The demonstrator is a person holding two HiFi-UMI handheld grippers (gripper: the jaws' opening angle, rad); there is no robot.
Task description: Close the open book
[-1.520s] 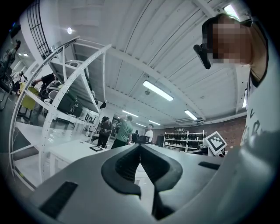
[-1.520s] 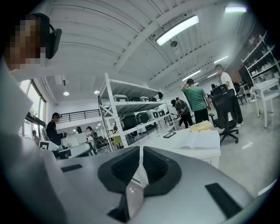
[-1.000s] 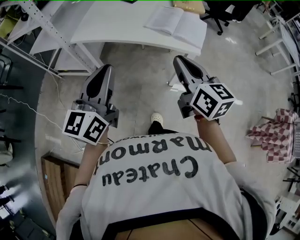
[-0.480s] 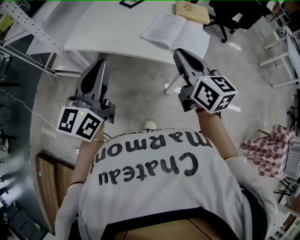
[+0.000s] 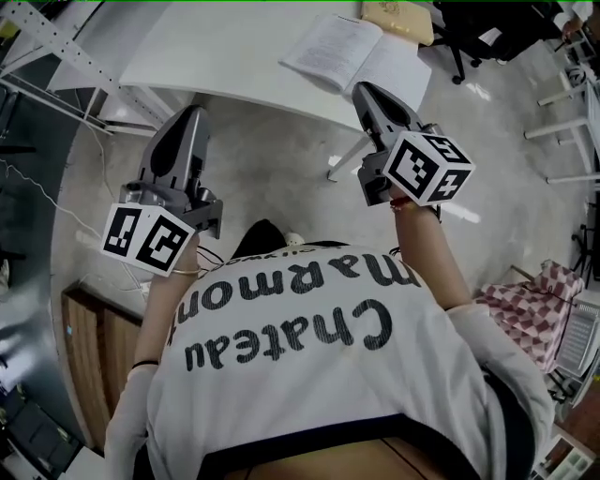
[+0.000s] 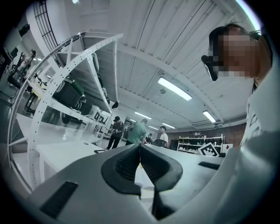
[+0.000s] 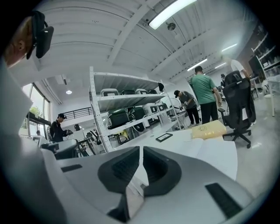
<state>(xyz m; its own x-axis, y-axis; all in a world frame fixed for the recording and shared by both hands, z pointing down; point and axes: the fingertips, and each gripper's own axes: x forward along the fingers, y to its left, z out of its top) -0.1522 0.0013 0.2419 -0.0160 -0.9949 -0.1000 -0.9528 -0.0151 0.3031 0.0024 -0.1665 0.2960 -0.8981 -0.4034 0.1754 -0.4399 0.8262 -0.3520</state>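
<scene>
A white round-edged table (image 5: 216, 56) is seen across the top of the head view, its far side cut off. The open white-paged book (image 5: 361, 52) is laid flat at upper centre-right, near the table's edge. The grey left gripper (image 5: 190, 114) and grey right gripper (image 5: 363, 90) are held with jaws pressed together, nothing between them. A yellow book (image 5: 398, 11) is cropped by the top edge.

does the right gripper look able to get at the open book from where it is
Probably yes: the right gripper points at the open book, which lies at the near edge of the white table, with nothing between them.
</scene>
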